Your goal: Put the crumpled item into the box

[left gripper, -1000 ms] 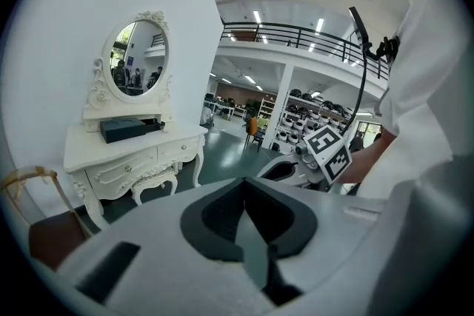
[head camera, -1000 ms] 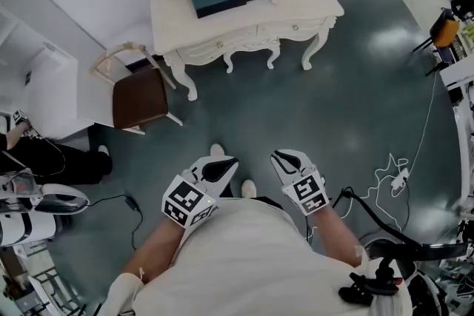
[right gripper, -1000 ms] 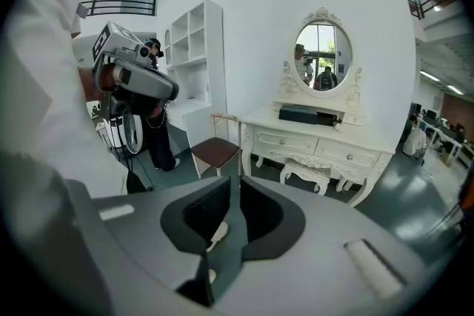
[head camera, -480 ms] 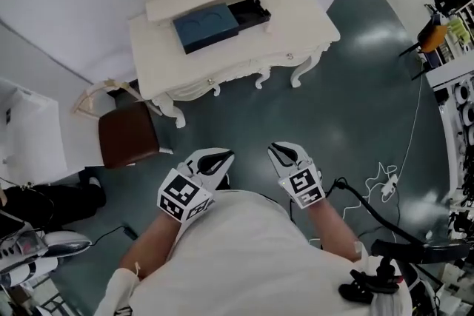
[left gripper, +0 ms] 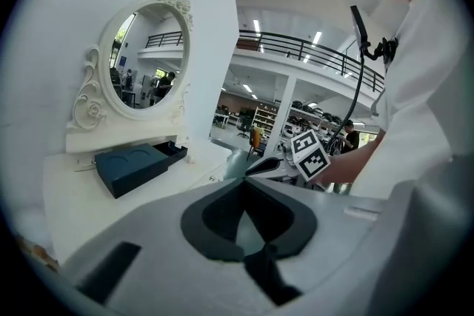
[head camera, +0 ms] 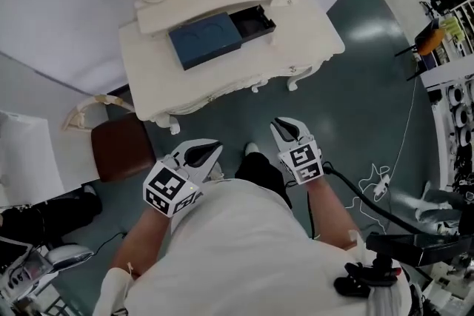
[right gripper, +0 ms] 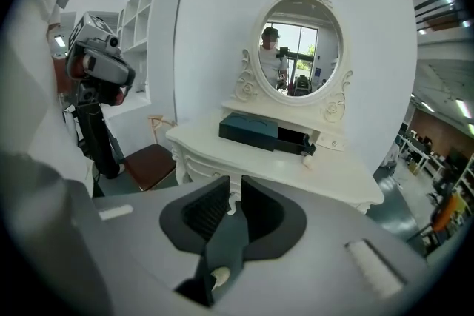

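Observation:
A dark blue box [head camera: 205,38] lies on the white vanity table [head camera: 304,48], its black drawer [head camera: 254,22] slid out to the right. The right gripper view shows the box [right gripper: 252,130] too, with a small pale crumpled item [right gripper: 306,160] on the tabletop beside the drawer's end. Both grippers hang over the floor, short of the table. My left gripper [head camera: 215,147] is shut and holds nothing; its tips [left gripper: 243,181] meet. On my right gripper [head camera: 278,123] the jaws are opening, with a thin gap at the tips [right gripper: 232,190] and nothing in it.
An oval mirror [right gripper: 300,48] stands at the back of the table. A brown-seated chair [head camera: 122,148] is left of the table. Cables [head camera: 374,185] trail on the floor at right. A camera on a stand [right gripper: 100,66] rises at left.
The person has stepped toward the table, so table and box now sit nearer and lower in the head view. Both grippers stayed close in front of the body.

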`<state>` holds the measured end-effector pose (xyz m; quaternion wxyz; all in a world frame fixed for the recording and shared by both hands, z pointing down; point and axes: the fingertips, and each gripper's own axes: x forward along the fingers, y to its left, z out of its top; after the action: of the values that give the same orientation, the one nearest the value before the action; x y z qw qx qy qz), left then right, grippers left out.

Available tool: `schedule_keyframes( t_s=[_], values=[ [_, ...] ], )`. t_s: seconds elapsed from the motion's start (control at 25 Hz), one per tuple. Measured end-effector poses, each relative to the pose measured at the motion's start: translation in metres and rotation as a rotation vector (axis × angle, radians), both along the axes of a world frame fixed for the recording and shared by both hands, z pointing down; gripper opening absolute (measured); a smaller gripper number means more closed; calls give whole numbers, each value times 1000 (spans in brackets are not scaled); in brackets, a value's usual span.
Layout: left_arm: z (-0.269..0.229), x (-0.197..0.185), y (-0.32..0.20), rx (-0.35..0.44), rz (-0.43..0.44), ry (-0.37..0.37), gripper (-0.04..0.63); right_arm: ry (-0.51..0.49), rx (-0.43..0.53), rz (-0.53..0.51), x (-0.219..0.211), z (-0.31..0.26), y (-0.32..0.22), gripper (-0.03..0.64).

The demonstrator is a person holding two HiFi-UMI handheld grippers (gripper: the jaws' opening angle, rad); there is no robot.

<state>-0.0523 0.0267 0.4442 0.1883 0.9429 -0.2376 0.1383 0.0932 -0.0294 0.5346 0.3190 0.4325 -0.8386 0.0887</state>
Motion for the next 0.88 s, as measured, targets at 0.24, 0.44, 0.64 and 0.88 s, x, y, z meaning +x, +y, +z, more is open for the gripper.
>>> schedule_keyframes(
  t_s=[0.24, 0.44, 0.64, 0.88],
  values=[
    [0, -4, -59, 1, -87, -17, 2, 62, 16, -5, 33, 18, -93, 78],
    [-5, 11, -133, -4, -175, -30, 3, 113, 12, -52, 66, 41, -189, 103],
    [-16, 38, -194, -4, -224, -63, 3, 179, 2, -122, 89, 60, -268, 137],
    [-17, 69, -248, -16, -269, -72, 2, 247, -24, -213, 108, 98, -333, 166]
  ],
)
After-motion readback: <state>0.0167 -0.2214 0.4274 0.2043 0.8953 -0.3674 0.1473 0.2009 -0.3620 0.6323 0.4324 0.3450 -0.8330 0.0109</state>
